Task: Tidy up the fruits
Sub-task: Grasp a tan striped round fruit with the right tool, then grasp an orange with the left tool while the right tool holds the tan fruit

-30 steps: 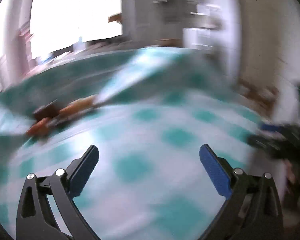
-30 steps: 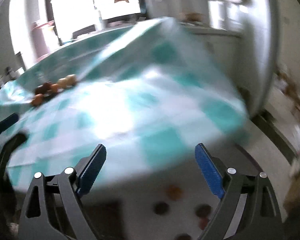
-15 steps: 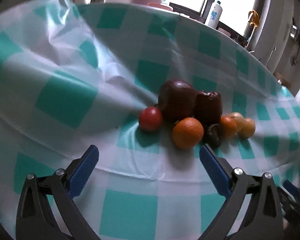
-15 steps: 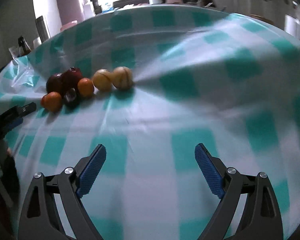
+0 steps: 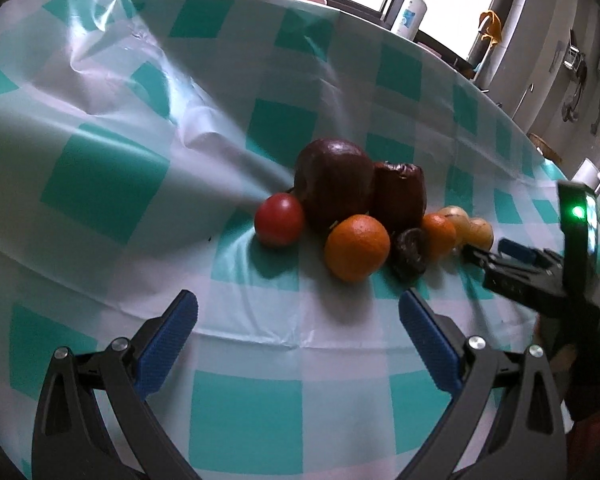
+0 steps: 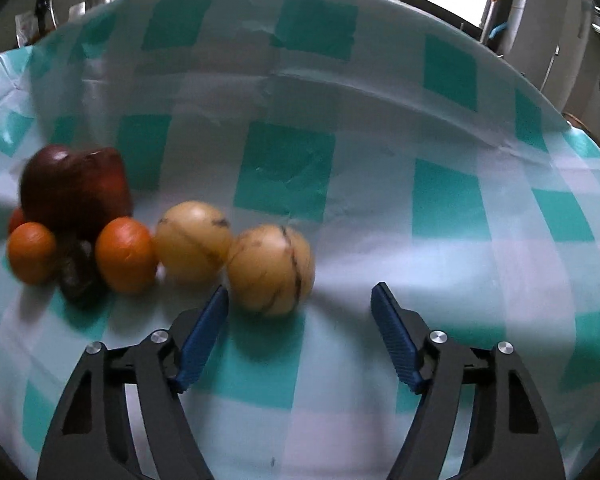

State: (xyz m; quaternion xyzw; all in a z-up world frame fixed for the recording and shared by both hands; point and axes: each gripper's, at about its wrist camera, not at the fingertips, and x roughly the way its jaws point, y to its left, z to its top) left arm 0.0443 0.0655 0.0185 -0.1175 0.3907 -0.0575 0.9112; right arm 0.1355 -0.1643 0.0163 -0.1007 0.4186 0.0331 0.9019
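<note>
Broadly, we see a table under a wrinkled white and teal checked cloth (image 5: pixel 112 184), and every fruit lies straight on that cloth; we see no bowl, basket or tray among them. Beyond the table's far edge, by the window, a white bottle (image 5: pixel 412 10) stands upright.

Biggest of the fruits is a dark red apple (image 5: pixel 334 182), with a wrinkled, dark red fruit (image 5: pixel 400 194) pressed against its right side. In front of these lies an orange (image 5: pixel 357 248), and to its left a small red tomato (image 5: pixel 279 219) touching the apple. Right of the orange sits a small, dark, shrivelled fruit (image 5: pixel 410 254); behind that, a smaller orange (image 5: pixel 440 234). All of these bunch together, touching.

From the right wrist view, two pale yellow round fruits with dark streaks continue the row to the right: one (image 6: pixel 194 240) just beside the smaller orange, the other (image 6: pixel 270 270) touching it and lying nearest us.

Our left gripper (image 5: pixel 298 326) hangs wide open just short of the cluster, nothing between its blue pads. Our right gripper (image 6: pixel 300 320) has its jaws closing but still apart; the nearer yellow fruit lies just ahead of the left fingertip (image 6: pixel 216 304), not yet between the pads, and nothing is gripped.
</note>
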